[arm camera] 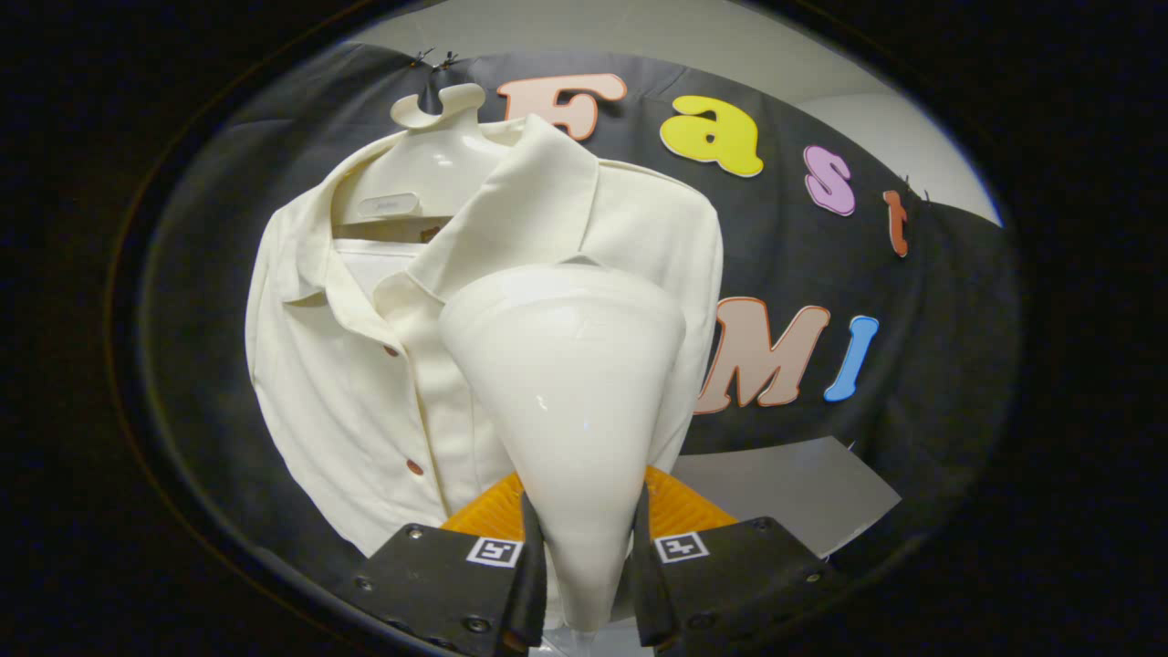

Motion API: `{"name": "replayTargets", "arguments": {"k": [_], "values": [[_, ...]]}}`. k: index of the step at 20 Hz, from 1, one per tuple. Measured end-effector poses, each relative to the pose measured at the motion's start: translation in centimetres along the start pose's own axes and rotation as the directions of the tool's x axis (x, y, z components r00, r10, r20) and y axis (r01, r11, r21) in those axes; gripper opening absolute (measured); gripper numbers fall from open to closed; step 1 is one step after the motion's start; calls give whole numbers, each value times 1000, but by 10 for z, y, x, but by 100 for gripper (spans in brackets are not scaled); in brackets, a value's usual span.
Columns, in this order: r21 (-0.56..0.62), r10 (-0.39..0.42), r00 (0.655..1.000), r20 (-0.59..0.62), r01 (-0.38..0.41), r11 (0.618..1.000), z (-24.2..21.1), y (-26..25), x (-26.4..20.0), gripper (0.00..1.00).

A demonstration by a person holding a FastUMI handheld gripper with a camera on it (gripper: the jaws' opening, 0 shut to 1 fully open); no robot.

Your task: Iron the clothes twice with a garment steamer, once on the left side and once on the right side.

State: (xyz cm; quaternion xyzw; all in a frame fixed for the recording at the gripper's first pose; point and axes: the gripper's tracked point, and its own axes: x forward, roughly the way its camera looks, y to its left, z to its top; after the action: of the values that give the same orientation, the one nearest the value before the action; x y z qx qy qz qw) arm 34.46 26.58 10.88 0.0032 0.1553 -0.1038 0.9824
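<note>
Right, left to right: cream shirt hangs on a hanger against the booth wall, placket with buttons facing out so both fronts are reachable. Gripper is clamped on the garment steamer by its narrow neck, both fingers pressing it; wide head points at the shirt's collar side. Looks like a pass near its top, contact unclear.

We saw soft, even overhead light; small glare spots marked the steamer, the shirt stayed sharp, and edges bowed and darkened.
</note>
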Motion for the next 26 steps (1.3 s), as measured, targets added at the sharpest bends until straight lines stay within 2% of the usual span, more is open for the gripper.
{"name": "replayTargets", "arguments": {"k": [9, 22, 26], "values": [[3, -15, 999, -48, 15, 1000, -47, -9, 22, 39], [-69, -51, 977, -209, 37, 997, -177, -16, 55, 39], [-69, -41, 971, -234, 26, 997, -201, -10, 60, 39]]}}
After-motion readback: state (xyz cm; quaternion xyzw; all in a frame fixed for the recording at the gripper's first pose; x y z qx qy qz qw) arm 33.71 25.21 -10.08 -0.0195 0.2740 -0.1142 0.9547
